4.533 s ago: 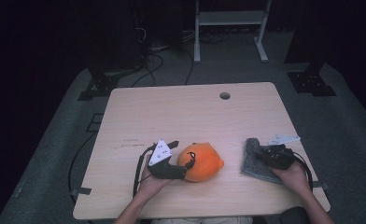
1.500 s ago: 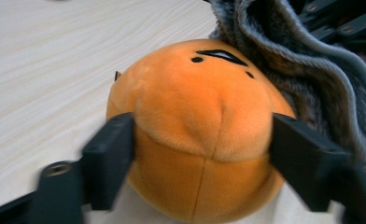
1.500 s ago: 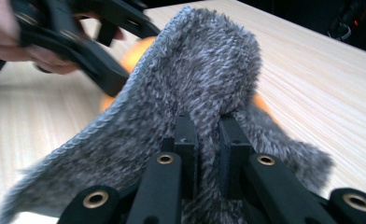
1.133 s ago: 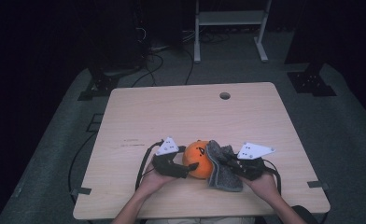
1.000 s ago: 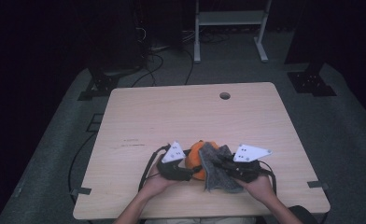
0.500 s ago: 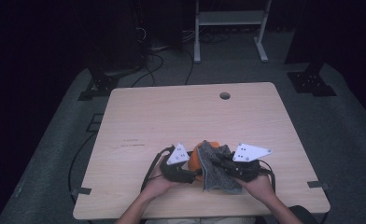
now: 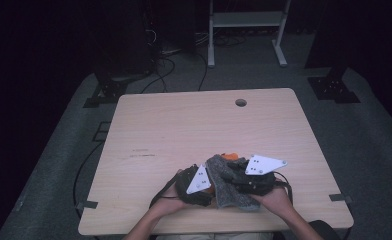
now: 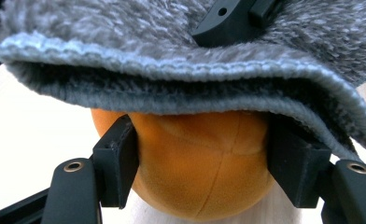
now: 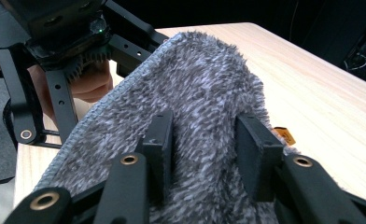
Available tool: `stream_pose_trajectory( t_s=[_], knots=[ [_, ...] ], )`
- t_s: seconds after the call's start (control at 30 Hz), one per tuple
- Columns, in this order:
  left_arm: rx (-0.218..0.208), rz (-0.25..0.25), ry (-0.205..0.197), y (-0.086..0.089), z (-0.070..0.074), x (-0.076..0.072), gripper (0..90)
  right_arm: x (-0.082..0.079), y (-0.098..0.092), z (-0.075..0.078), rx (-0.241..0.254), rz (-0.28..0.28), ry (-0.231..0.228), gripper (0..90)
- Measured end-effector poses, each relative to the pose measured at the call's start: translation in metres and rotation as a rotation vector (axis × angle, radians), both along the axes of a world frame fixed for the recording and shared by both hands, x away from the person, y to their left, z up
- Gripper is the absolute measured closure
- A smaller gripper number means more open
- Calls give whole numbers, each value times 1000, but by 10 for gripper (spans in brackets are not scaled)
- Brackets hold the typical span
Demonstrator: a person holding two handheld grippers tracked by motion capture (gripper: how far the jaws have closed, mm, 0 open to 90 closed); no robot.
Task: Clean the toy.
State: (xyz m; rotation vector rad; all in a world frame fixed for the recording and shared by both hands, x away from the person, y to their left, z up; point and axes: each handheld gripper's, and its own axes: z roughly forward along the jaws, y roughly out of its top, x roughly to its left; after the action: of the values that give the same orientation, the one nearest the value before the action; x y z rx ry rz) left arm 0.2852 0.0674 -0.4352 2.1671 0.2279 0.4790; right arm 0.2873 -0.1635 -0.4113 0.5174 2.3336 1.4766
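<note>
Near edge: both hands work just inside the near edge of the pale wooden table (image 7: 174,125).
Left gripper (image 8: 200,154): jaws clamped on the sides of the round orange plush toy (image 8: 202,163), easing slightly wider.
Right gripper (image 9: 204,144): jaws have just been opening; they stand apart, sunk in the fuzzy grey knitted cloth (image 9: 204,107), a ridge of it between them.
Orange toy: near centre of the table, almost covered.
Grey cloth: draped over the toy, its hem hanging just above the left jaws.
Open room: bare tabletop left, right and far, out to the small round hole (image 7: 241,102) by the far edge.
</note>
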Motion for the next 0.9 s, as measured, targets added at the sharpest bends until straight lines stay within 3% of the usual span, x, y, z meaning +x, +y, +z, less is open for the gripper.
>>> stream_pose_trajectory(
  t_s=[0.13,0.33,0.4,0.5,0.53,0.57,0.63,0.73,0.83,0.9],
  knots=[
    [-30,8,47,4,-2,5,305,2,-2,-4,-14,-11,15,757],
    [-38,-1,46,6,-3,6,312,9,-28,-3,-20,-93,58,789],
    [-30,-8,57,4,-1,7,276,5,-24,-3,-14,-76,59,789],
    [-88,35,162,10,4,15,149,-2,-8,-1,-9,-9,28,789],
    [-99,37,173,13,4,16,149,-2,-5,-1,-9,-3,23,789],
    [-96,31,154,16,3,16,186,-2,-5,-1,-9,-5,21,789],
    [-68,34,134,16,1,15,277,3,-10,-2,-7,-27,34,790],
    [-72,34,147,18,1,17,289,8,-25,-6,-20,-91,56,792],
    [-107,43,180,22,3,19,203,11,-38,-11,-42,-153,78,792],
    [-168,57,194,24,8,21,145,10,-38,-12,-30,-156,85,791]
  ],
)
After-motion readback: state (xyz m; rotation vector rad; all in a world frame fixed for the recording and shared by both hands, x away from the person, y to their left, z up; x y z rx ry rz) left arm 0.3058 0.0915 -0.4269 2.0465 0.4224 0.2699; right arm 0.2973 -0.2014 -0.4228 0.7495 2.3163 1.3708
